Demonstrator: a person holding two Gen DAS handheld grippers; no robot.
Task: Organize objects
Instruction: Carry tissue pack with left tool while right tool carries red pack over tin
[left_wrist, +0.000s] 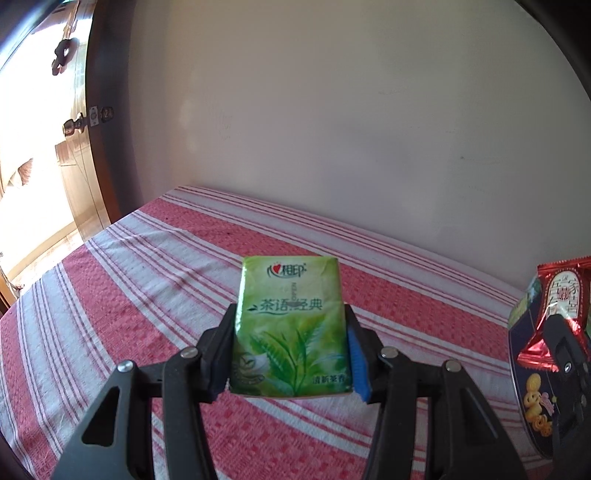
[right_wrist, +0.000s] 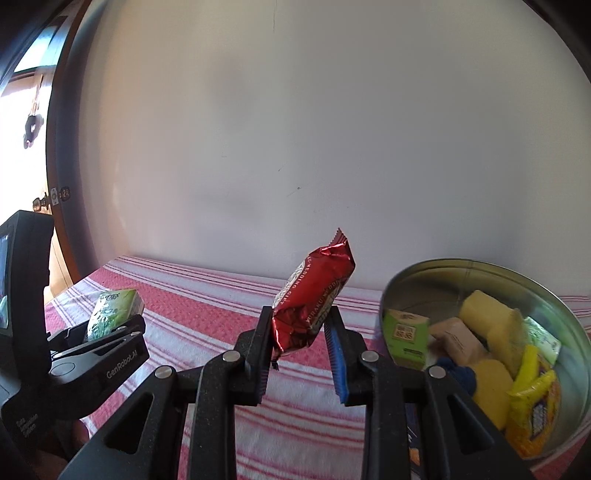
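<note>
My left gripper (left_wrist: 290, 332) is shut on a green tissue packet (left_wrist: 290, 325) and holds it flat above the red-and-white striped cloth (left_wrist: 129, 295). In the right wrist view the same packet (right_wrist: 112, 308) and left gripper (right_wrist: 110, 325) show at the left. My right gripper (right_wrist: 299, 332) is shut on a red foil snack packet (right_wrist: 314, 299), which stands tilted upward between the pads. That red packet (left_wrist: 557, 302) also shows at the right edge of the left wrist view. A round metal tin (right_wrist: 480, 267) sits on the cloth just right of the right gripper.
The tin holds several items: a green box (right_wrist: 404, 338), a yellow sponge (right_wrist: 491, 323), a yellow snack bag (right_wrist: 535, 413). A pale wall (right_wrist: 295, 147) rises behind the bed. A dark wooden door frame (left_wrist: 98, 147) stands at the left.
</note>
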